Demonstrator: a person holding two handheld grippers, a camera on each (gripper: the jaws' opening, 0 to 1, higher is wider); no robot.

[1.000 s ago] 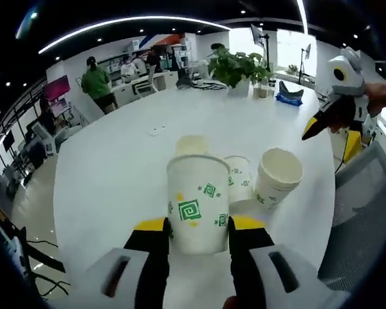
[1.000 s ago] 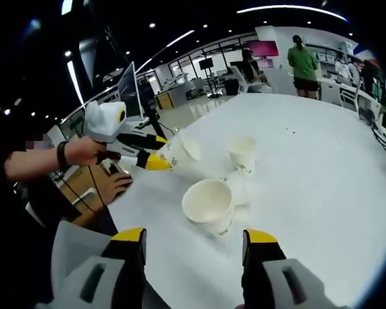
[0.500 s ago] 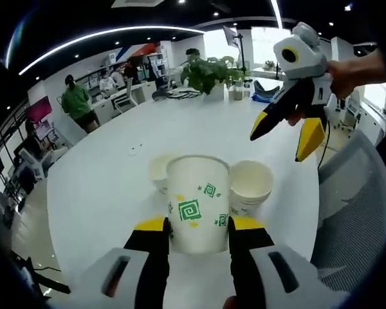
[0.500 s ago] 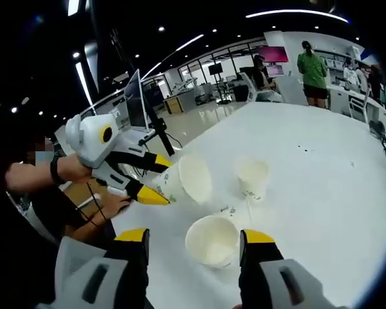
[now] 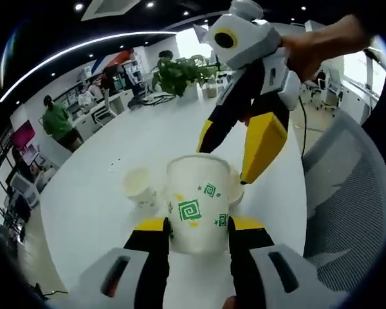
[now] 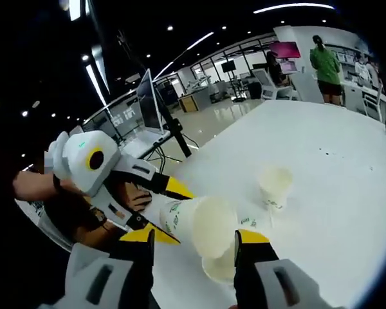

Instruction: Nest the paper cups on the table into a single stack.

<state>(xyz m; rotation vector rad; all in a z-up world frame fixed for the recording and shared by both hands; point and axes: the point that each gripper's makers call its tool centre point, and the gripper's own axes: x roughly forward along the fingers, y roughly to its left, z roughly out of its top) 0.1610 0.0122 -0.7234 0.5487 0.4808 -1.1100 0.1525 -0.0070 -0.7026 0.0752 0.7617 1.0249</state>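
Beyond your table you have a leafy potted plant (image 5: pixel 180 74) at its far edge, a grey mesh chair (image 5: pixel 347 193) beside it, and a person in green (image 6: pixel 326 61) standing well off.

The held cup (image 6: pixel 196 222), gripped by the left gripper (image 6: pixel 156 212), has swung in over the cup stack (image 6: pixel 220 267), and the right gripper (image 5: pixel 235 154) has closed in just behind it.

Readable text: none is showing anywhere in either view.
Cup print: the paper cup (image 5: pixel 198 203) at lower centre is carrying only green spiral squares, no words.
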